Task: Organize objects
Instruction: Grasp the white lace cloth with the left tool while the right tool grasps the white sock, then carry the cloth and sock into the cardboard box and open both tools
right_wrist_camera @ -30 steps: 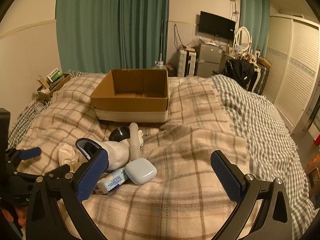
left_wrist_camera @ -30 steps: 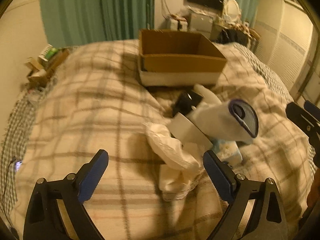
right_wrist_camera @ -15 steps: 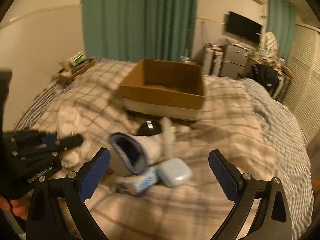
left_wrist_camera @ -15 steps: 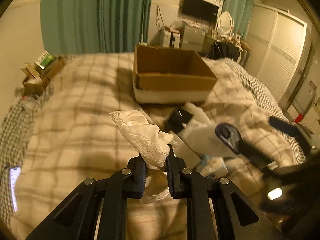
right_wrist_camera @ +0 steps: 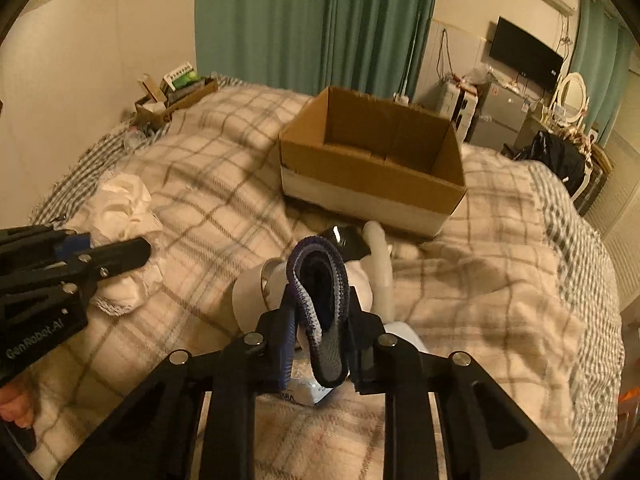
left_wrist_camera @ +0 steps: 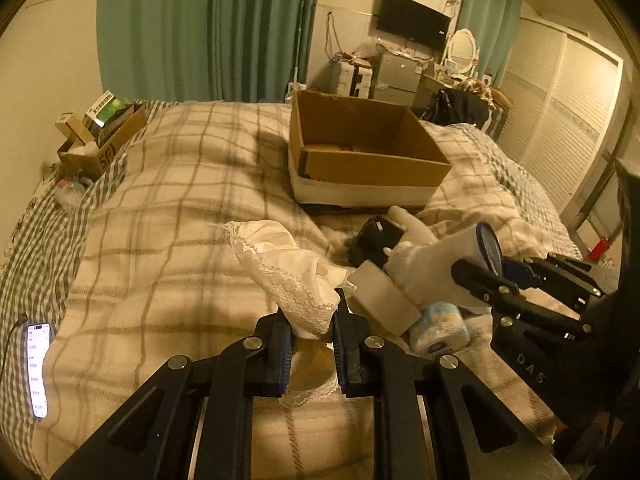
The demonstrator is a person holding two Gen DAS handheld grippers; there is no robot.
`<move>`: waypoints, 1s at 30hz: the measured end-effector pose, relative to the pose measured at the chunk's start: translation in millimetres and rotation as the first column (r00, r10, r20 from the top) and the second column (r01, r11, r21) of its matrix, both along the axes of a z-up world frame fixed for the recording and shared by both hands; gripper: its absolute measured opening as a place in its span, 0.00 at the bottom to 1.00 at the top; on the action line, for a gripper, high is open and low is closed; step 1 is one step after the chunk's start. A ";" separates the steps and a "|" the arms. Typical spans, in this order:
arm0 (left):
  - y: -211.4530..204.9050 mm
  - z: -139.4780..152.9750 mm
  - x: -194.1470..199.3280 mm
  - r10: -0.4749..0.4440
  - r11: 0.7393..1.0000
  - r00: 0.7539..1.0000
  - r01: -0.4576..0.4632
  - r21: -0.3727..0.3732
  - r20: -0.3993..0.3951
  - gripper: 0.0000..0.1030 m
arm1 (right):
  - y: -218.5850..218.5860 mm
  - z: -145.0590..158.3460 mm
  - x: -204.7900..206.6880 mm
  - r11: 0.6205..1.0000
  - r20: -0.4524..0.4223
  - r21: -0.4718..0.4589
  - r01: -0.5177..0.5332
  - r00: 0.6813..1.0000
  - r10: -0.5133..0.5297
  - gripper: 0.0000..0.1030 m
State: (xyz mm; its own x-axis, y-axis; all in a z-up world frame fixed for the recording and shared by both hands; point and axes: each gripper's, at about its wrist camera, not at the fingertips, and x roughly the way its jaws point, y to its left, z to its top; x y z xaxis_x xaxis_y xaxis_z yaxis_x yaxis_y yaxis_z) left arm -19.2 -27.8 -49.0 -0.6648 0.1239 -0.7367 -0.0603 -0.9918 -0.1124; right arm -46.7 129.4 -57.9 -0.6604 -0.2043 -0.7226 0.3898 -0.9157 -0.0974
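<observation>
You've got the floppy white lace-trimmed cloth (left_wrist_camera: 288, 276) pinched in your left jaws and the soft navy-cuffed white sock (right_wrist_camera: 320, 300) in your right, both light and droopy, short of the open brown cardboard box (left_wrist_camera: 360, 156).

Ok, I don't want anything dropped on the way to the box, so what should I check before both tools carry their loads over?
1. Left tool shut on the lace cloth: ok.
2. Right tool shut on the sock cuff: ok.
3. Cardboard box open on top: ok.
4. Sock free of the white case and tissue pack: cannot tell.
5. Cloth fully off the blanket: cannot tell.
</observation>
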 end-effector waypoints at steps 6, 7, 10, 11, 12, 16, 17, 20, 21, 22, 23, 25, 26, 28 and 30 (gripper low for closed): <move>8.5 31.8 -1.5 -0.043 0.999 0.998 0.043 -0.015 -0.049 0.17 | 6.4 52.7 7.9 1.000 -0.110 -0.007 -0.003 0.994 0.002 0.18; 8.9 39.4 -4.5 -0.052 0.999 0.997 0.052 -0.012 -0.058 0.17 | 7.1 61.1 8.0 1.000 -0.125 -0.004 -0.003 0.992 0.003 0.18; 12.3 64.9 -20.7 -0.076 0.997 0.992 0.074 -0.017 -0.096 0.17 | 10.3 94.8 2.0 1.000 -0.188 0.004 -0.005 0.982 0.006 0.18; 14.2 74.4 -29.0 -0.075 0.997 0.990 0.071 -0.038 -0.117 0.17 | 12.1 105.8 -2.0 1.000 -0.206 -0.001 -0.006 0.978 0.006 0.18; 16.2 81.1 -36.5 -0.068 0.996 0.989 0.060 -0.064 -0.132 0.17 | 14.4 117.8 -7.7 1.000 -0.223 -0.008 -0.007 0.975 0.006 0.18; 22.0 105.9 -83.0 -0.057 0.993 0.984 0.038 -0.116 -0.170 0.17 | 20.8 155.8 -43.1 1.000 -0.272 -0.018 -0.008 0.962 0.003 0.18; 22.9 110.8 -98.1 -0.056 0.994 0.983 0.037 -0.105 -0.176 0.17 | 21.7 160.5 -52.5 1.000 -0.277 -0.016 -0.007 0.961 0.002 0.18; 29.0 115.9 -142.3 -0.069 0.995 0.981 0.056 -0.079 -0.180 0.17 | 21.5 168.6 -92.8 1.000 -0.275 -0.011 0.003 0.961 -0.006 0.18; 31.7 115.6 -155.8 -0.076 0.995 0.981 0.063 -0.075 -0.179 0.17 | 22.0 167.1 -111.4 1.000 -0.267 -0.013 0.007 0.964 -0.010 0.18; 35.9 113.1 -170.4 -0.085 0.995 0.981 0.073 -0.074 -0.176 0.17 | 22.1 165.0 -122.8 1.000 -0.260 -0.015 0.008 0.965 -0.012 0.18; 38.9 110.6 -182.7 -0.092 0.994 0.981 0.080 -0.075 -0.173 0.17 | 22.6 160.0 -140.4 1.000 -0.246 -0.019 0.011 0.969 -0.015 0.17; 45.2 98.2 -213.7 -0.098 0.993 0.983 0.087 -0.077 -0.154 0.17 | 25.5 149.1 -165.4 0.999 -0.220 -0.027 0.017 0.975 -0.023 0.17; 47.3 90.9 -221.5 -0.101 0.993 0.985 0.091 -0.074 -0.143 0.17 | 27.0 141.5 -178.7 0.999 -0.203 -0.032 0.021 0.979 -0.027 0.17; 51.8 73.6 -242.6 -0.103 0.993 0.988 0.096 -0.068 -0.116 0.17 | 31.5 121.5 -205.2 0.999 -0.164 -0.042 0.028 0.986 -0.035 0.16; 56.0 52.7 -263.6 -0.114 0.992 0.990 0.109 -0.070 -0.085 0.17 | 33.5 100.0 -228.2 0.998 -0.127 -0.044 0.038 0.991 -0.043 0.15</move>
